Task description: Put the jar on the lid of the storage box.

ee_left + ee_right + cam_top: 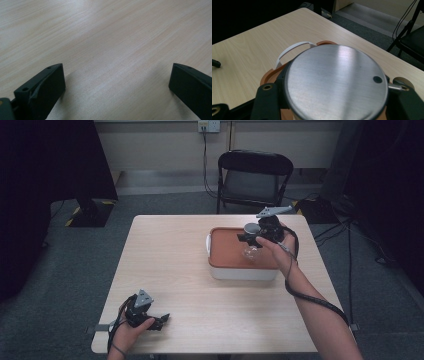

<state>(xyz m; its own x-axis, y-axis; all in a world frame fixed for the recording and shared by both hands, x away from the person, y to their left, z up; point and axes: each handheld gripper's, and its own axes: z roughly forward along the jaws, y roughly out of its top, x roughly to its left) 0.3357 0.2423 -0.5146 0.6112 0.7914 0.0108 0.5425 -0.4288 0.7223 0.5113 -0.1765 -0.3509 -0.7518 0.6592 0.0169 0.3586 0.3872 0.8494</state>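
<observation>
Wooden table (175,270), lidded box (235,265): glass jar (251,251) held over the orange lid.
Right gripper (252,237) clamps the jar's metal cap (335,82); lower slowly, upright. Left gripper (162,320) rests spread, idle.

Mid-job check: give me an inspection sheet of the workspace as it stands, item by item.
Surface: light wood table, bare around the work.
Job's things: clear glass jar with brushed metal lid, held over a white box with orange lid; the box handle shows at its end.
Clutter: nothing seen.
Grippers: right tongs shut on the jar at its lid; left tongs open, resting on the table near the front edge, nothing between them.
Cables: one trails from each gripper along the forearm; more lie on the floor at right.
Surroundings: black folding chair beyond the table, wall socket, grey carpet.
</observation>
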